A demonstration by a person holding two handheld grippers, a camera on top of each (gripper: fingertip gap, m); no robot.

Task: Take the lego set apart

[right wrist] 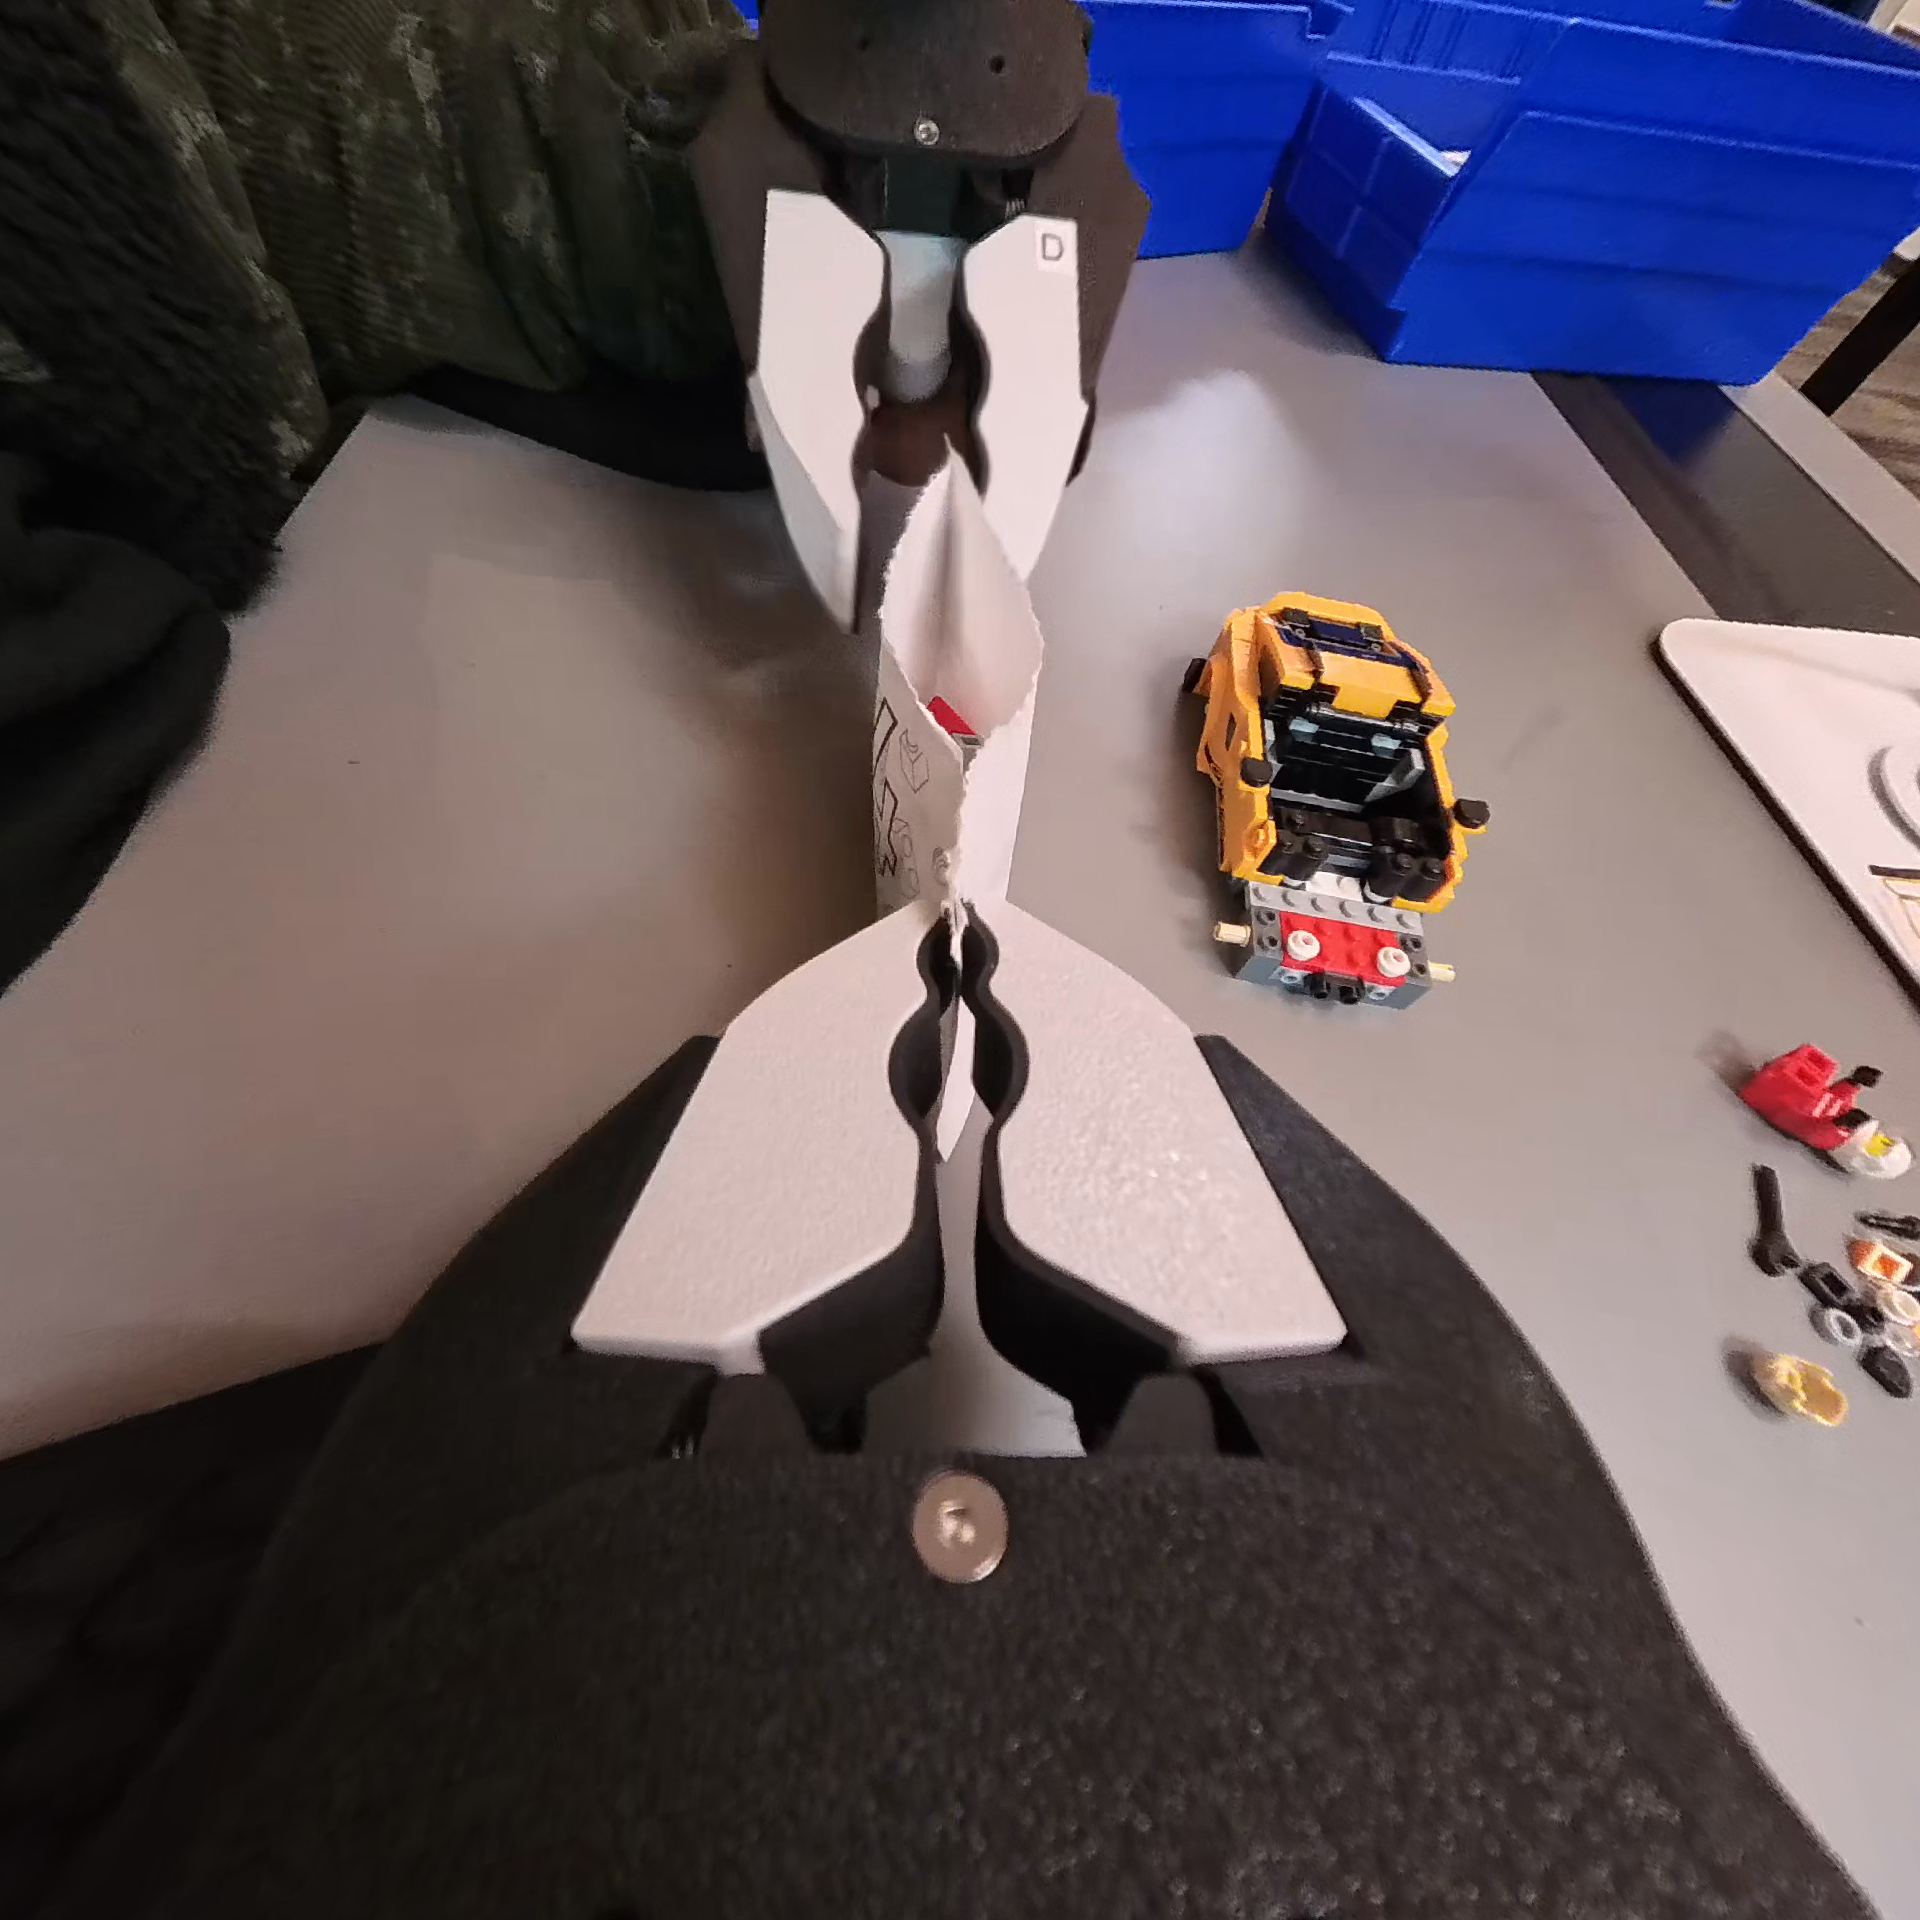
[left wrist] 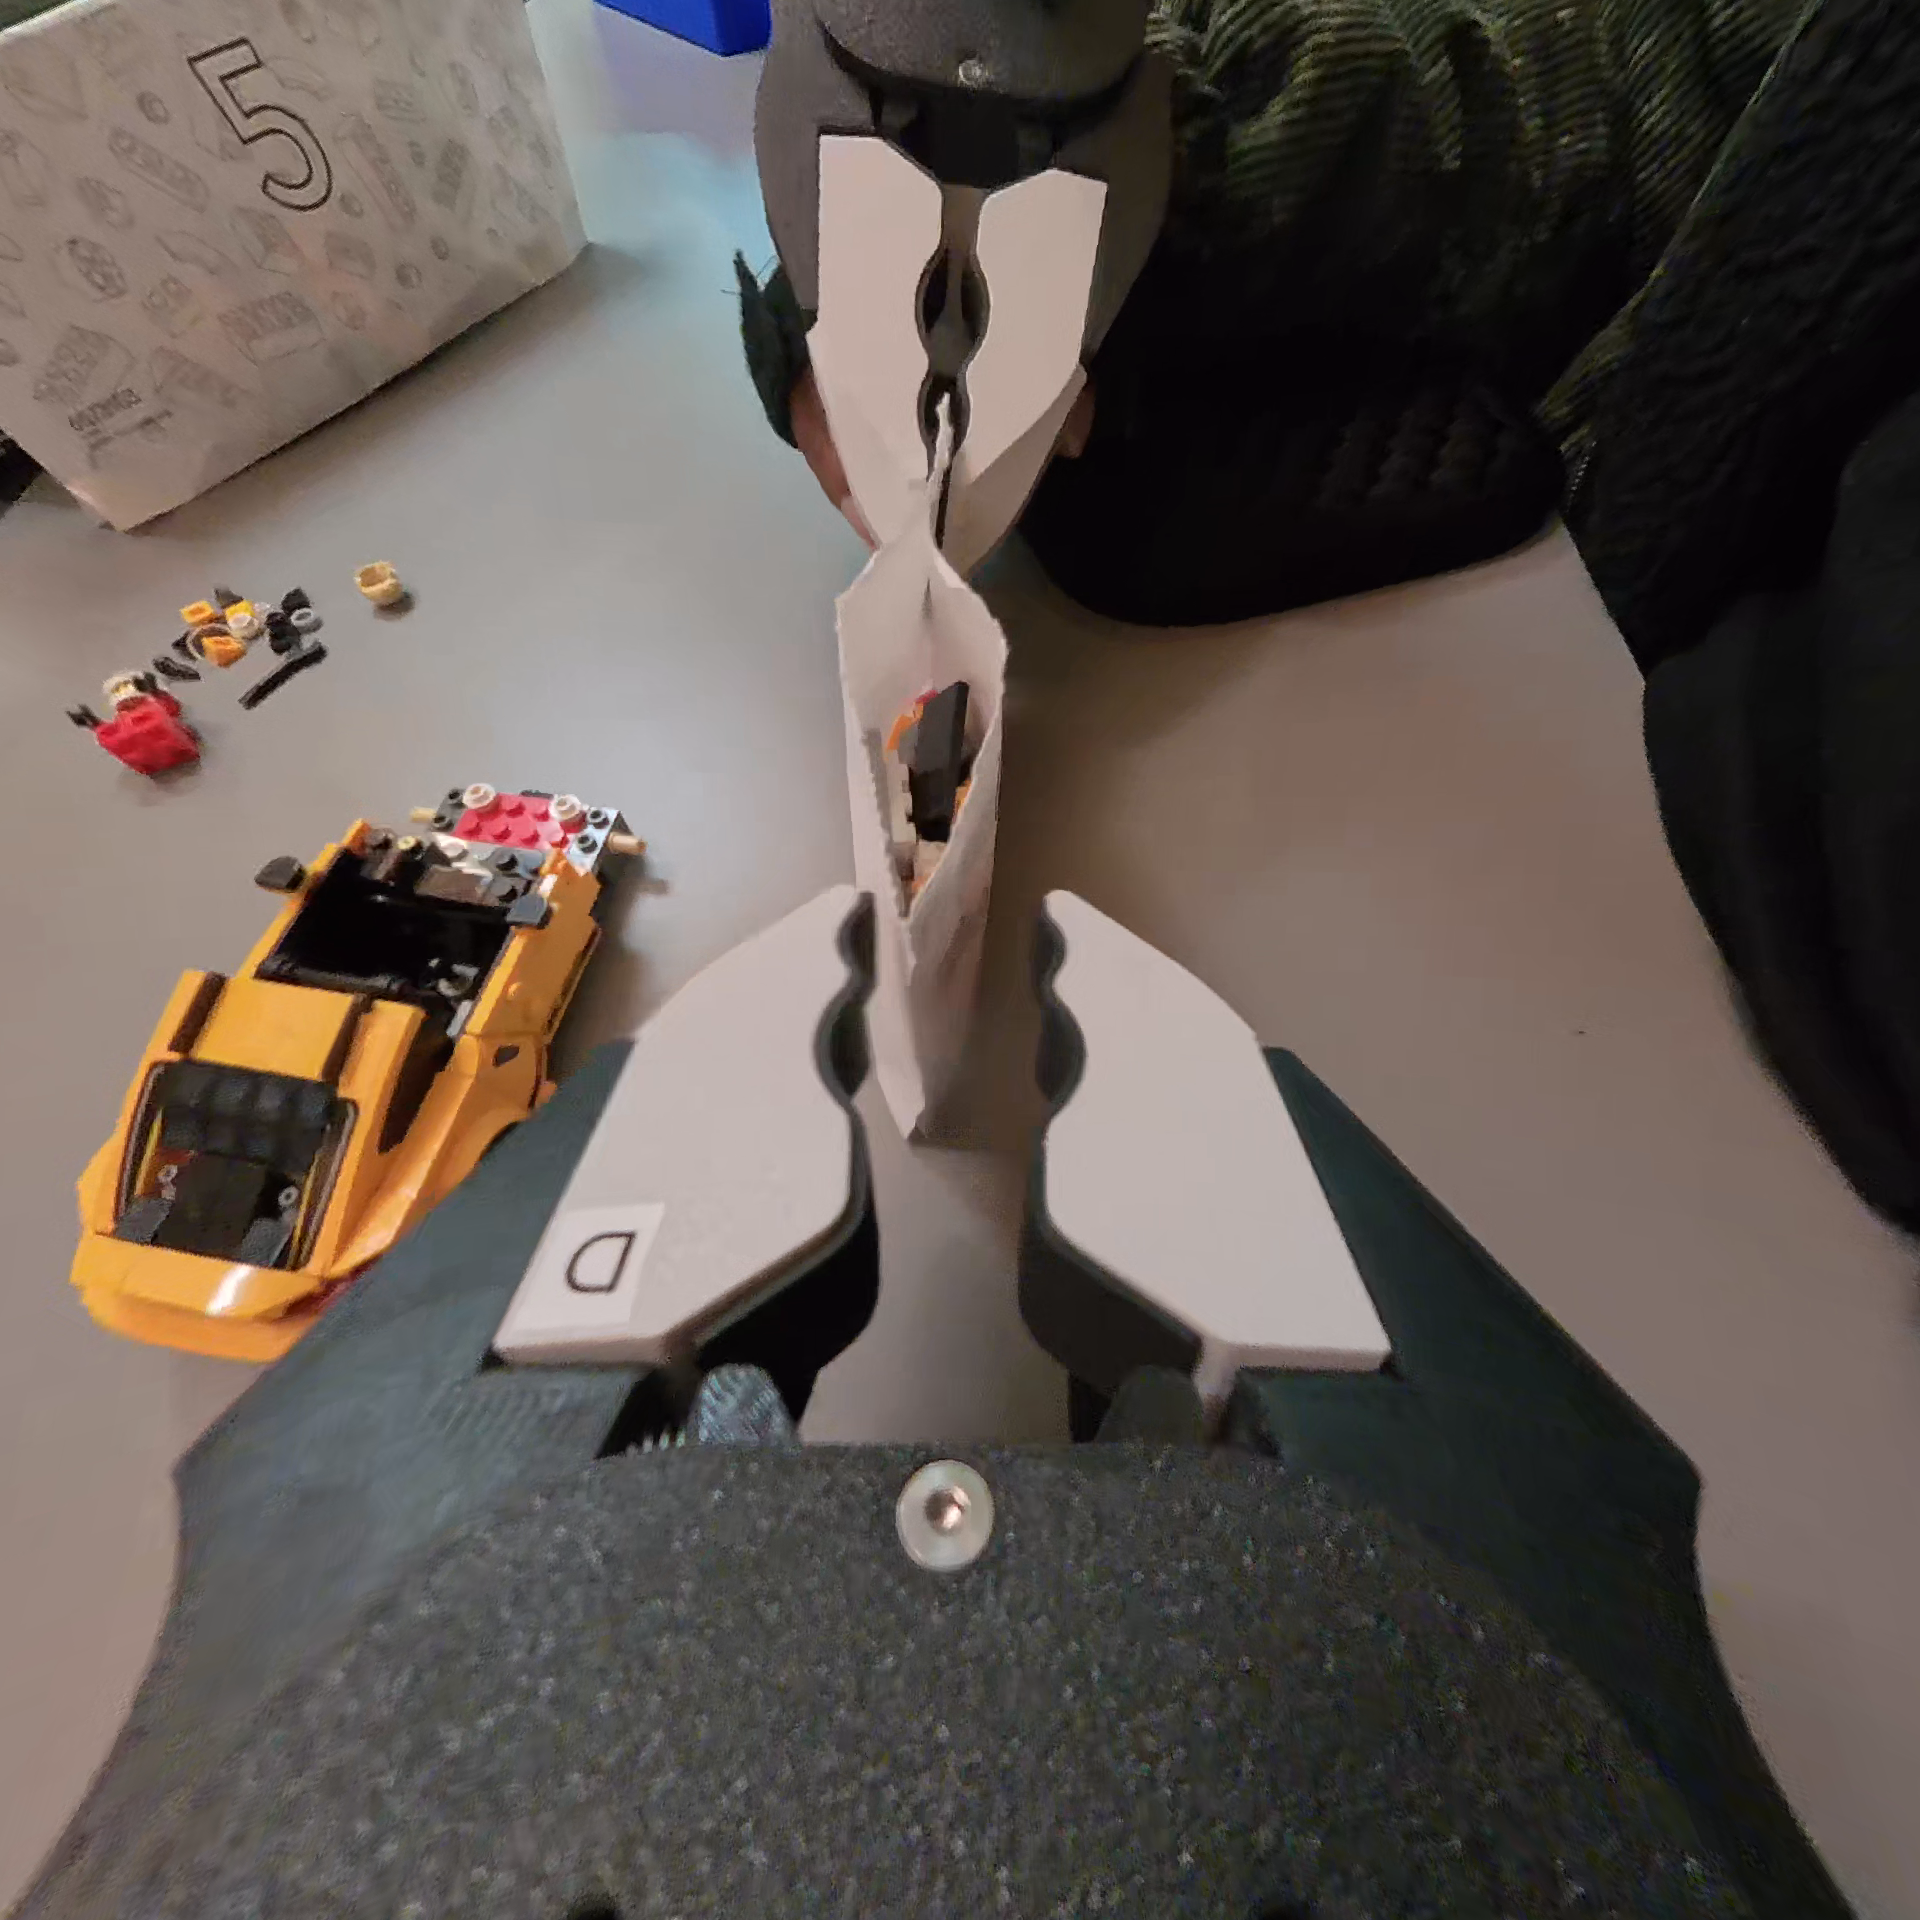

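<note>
A small white paper bag [left wrist: 935,665] stands open on the grey table, with lego pieces [left wrist: 935,748] showing inside. My right gripper [right wrist: 958,930] is shut on one top edge of the bag [right wrist: 997,665]; it also shows at the far side in the left wrist view [left wrist: 940,499]. My left gripper [left wrist: 951,914] is open, with the bag's near edge between its fingers. It shows at the far side in the right wrist view [right wrist: 935,582]. A partly stripped yellow lego car [left wrist: 312,1039] [right wrist: 1330,769] lies beside the bag.
Loose small lego parts [left wrist: 229,634] [right wrist: 1860,1299] and a red piece [left wrist: 145,727] [right wrist: 1808,1101] lie beyond the car. A large white printed paper bag [left wrist: 260,260], blue bins [right wrist: 1610,208] and a white board [right wrist: 1818,748] stand around. A person's dark green sleeve [left wrist: 1455,260] borders the table. The tips of one gripper are about 8 cm away from the tips of the other. Both grippers' tips are roughly 25 cm from the red piece [left wrist: 145,727]. My right wrist view [right wrist: 1797,1077] looks at it from another angle.
</note>
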